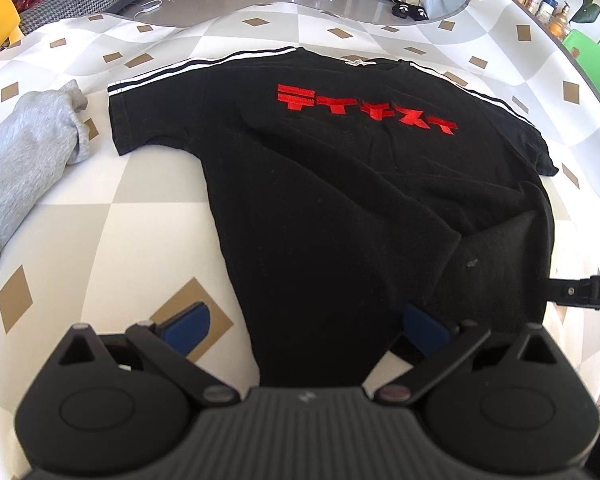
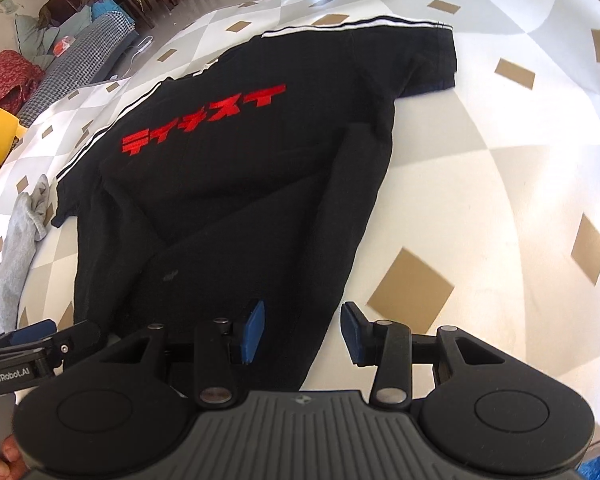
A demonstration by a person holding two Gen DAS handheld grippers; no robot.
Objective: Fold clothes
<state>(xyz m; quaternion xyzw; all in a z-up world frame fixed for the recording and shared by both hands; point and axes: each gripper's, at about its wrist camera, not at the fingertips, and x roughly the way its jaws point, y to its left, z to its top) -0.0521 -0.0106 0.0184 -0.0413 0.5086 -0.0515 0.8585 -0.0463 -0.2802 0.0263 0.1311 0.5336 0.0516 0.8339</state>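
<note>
Black T-shirt (image 1: 340, 200), one; grey garment (image 1: 24, 152), one; both tongs, left (image 1: 306, 330) and right (image 2: 303, 332), spread, empty.

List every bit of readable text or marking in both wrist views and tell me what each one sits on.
"GenRobot.AI": white print on the side of the left gripper, seen in the right wrist view.
"D": a cut-off letter on the right gripper, at the frame edge of the left wrist view.
Red block characters across the chest of the black T-shirt: stylised, not confidently readable.
Neck label of the T-shirt: too small to read.
</note>
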